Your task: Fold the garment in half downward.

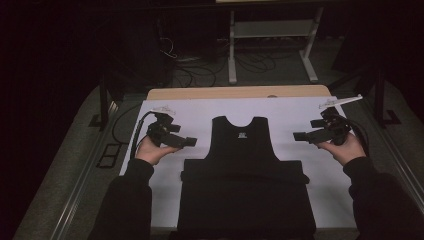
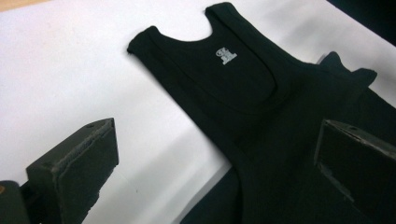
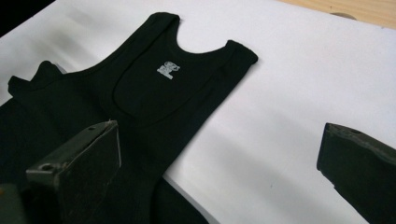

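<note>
Two grippers — left gripper point(image 1: 190, 142), right gripper point(image 1: 298, 136) — flank black vest point(image 1: 243, 145).

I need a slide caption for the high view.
Two open grippers flank a black tank top on a white sheet.

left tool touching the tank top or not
Apart. The high view shows the left tool over white sheet, a strip of it showing between the tool and the tank top.

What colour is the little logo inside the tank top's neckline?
White, on the black tank top; the logo shows best in the left gripper view.
</note>
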